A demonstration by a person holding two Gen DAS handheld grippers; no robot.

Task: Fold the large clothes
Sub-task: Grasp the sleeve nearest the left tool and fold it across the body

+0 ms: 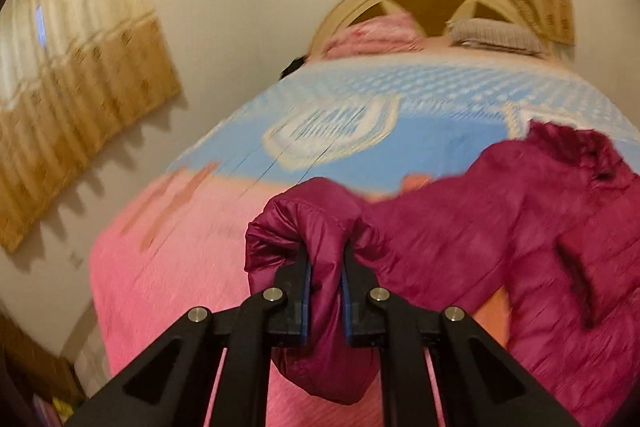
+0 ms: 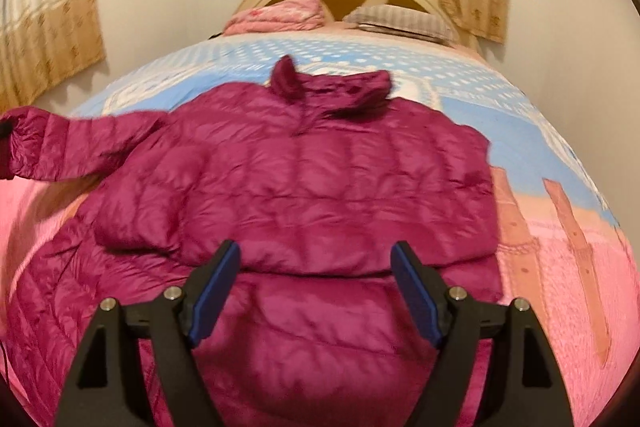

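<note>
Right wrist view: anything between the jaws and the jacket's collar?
Only the jacket itself: its quilted body runs unbroken from the open right gripper up to the collar. Nothing else lies on that stretch, as the right wrist view shows.

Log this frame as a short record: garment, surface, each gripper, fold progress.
garment: magenta puffer jacket, spread flat
surface: bed with pink and blue cover
left gripper: shut on the sleeve end, sleeve lifted
right gripper: open, above the jacket's lower part, holding nothing
fold progress: one sleeve picked up, body not yet folded
</note>
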